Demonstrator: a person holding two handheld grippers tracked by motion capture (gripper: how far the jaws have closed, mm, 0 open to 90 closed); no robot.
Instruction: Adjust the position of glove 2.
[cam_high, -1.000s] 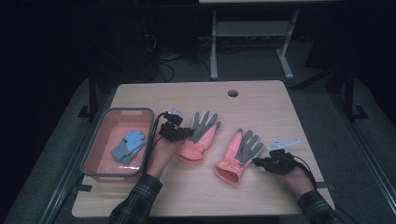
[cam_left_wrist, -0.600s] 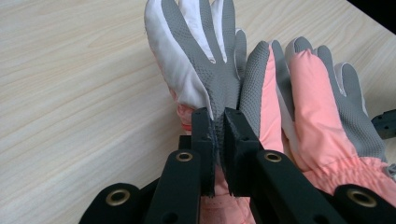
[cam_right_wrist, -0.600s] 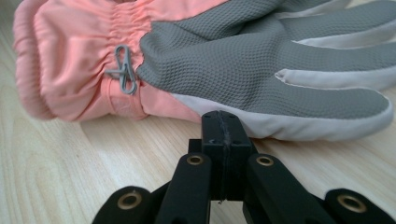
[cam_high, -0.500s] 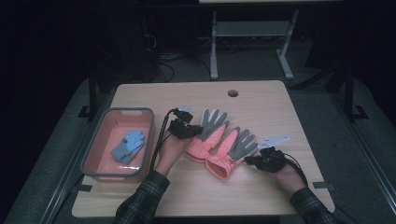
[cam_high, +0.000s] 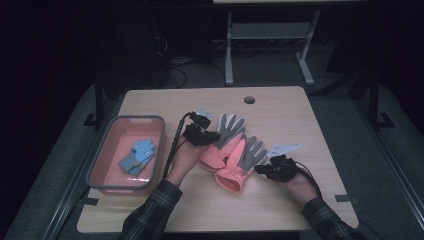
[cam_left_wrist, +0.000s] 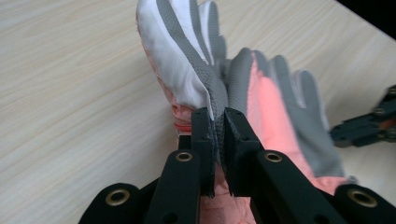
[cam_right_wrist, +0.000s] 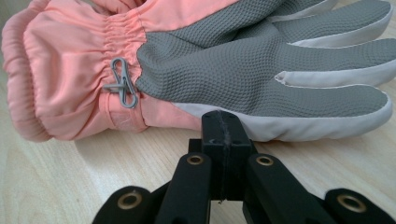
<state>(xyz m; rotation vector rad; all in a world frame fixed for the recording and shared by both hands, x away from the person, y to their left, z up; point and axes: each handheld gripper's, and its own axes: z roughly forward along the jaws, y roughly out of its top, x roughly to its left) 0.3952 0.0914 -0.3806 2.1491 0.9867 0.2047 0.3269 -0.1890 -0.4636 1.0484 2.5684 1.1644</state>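
Observation:
Two pink gloves with grey palms lie overlapping at the table's middle. My left gripper (cam_high: 212, 137) (cam_left_wrist: 219, 126) is shut on the grey and white edge of the left glove (cam_high: 227, 135) (cam_left_wrist: 177, 56), lifting that edge. The right glove (cam_high: 242, 162) (cam_left_wrist: 275, 107) (cam_right_wrist: 233, 60) lies flat, its cuff toward me, with a small grey clip (cam_right_wrist: 122, 83) at the wrist. My right gripper (cam_high: 262, 169) (cam_right_wrist: 222, 123) is shut, its tips against the white side of that glove, with no fabric visible between the jaws.
A pink tray (cam_high: 102, 155) at the table's left holds a blue glove (cam_high: 137, 155). A round cable hole (cam_high: 249, 99) sits near the far edge. Bare wood (cam_high: 280, 210) lies in front of and to the right of the gloves. Beyond the table stands a metal frame (cam_high: 229, 55).
Both gloves have been brought together: the left glove moved right with my left gripper, the right glove slid left with my right gripper, and they now overlap.

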